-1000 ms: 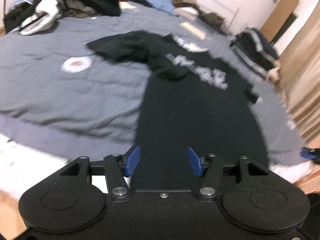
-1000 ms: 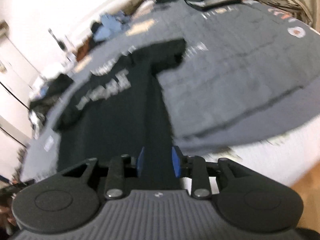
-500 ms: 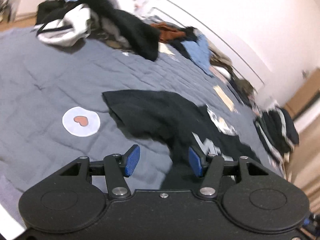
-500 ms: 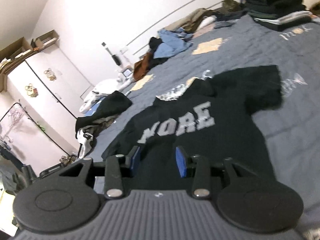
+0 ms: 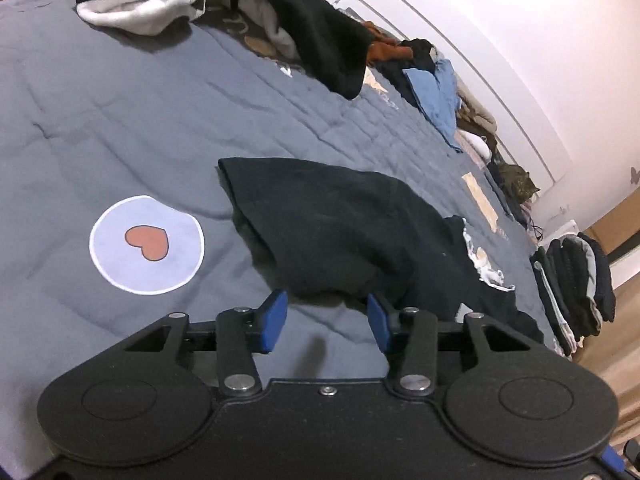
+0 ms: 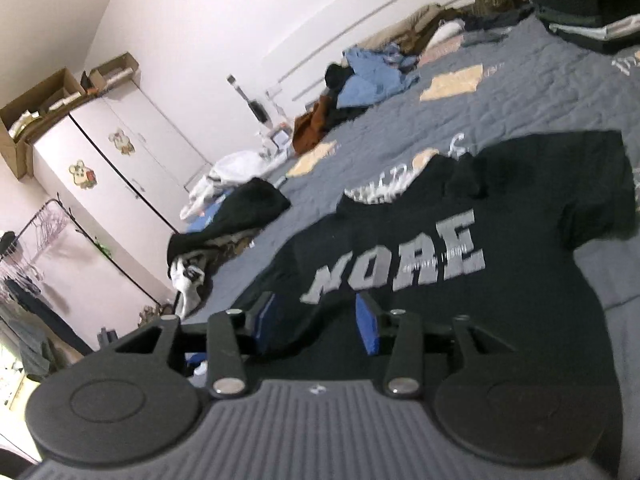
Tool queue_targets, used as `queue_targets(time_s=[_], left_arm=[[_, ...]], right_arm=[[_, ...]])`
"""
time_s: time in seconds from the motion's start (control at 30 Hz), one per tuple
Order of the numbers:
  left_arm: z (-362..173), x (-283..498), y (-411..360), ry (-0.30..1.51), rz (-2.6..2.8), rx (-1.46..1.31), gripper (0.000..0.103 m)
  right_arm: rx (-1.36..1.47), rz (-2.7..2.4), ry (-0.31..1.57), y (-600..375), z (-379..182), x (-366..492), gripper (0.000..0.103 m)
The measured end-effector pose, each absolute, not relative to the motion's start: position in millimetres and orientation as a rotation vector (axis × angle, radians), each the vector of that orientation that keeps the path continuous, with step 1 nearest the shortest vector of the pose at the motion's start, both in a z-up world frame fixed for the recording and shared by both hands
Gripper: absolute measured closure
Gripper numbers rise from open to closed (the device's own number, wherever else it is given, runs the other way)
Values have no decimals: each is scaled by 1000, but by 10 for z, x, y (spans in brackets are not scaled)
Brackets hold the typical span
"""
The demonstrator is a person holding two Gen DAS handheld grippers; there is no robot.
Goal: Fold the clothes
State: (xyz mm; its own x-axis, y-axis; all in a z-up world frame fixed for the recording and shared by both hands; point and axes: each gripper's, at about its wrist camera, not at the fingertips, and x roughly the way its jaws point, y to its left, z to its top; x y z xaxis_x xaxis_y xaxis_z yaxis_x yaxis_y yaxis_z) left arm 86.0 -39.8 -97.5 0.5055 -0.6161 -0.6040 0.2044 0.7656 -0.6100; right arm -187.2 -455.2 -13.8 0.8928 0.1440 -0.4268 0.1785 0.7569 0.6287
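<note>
T-shirt: black short-sleeved cotton T-shirt (image 6: 460, 280) with grey block lettering "NORE" across the chest; lies spread face up on the bed.
Bed cover: grey quilted bedspread (image 5: 120, 120) with a white round patch bearing a red heart (image 5: 147, 244).
Left sleeve region: one sleeve of the shirt (image 5: 320, 224) lies rumpled, its edge just ahead of the fingertips.
Left gripper (image 5: 327, 322): blue-padded fingers apart and closing; between them only bedspread, pads not pressing cloth.
Right gripper (image 6: 316, 322): fingers apart and opening; hovers over the shirt body below the lettering; whether the pads touch cloth, cannot tell.
Surroundings: pile of loose black and white garments (image 5: 240, 4) at the bed's far end; stack of folded dark clothes (image 5: 572, 284) near one edge; white wardrobe (image 6: 112, 168) by the wall.
</note>
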Motion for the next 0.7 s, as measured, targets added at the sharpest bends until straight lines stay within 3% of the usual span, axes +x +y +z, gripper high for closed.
queue_targets(time_s=[0.47,0.53,0.57,0.6,0.7], left_arm=[[-1110,937,-677,879,-545,-397,60],[-1102,930,-689,866,-540,-390,67],[-1097,936,-682,868,-534,-391,81],[-1093,943,-675,870,-527,-392,87],[-981,952,-618,838,-494,-376,96]], right_arm=[[731,18,523,-4405,-211,-1740,58],[730,18,529,-4398,-218,-1738,58],[733,16,532,-4401,-228,-1734,58],[738,16,536,-4403,-241,-1735,58],[747,16,548,-4412,-274,-1739,58]])
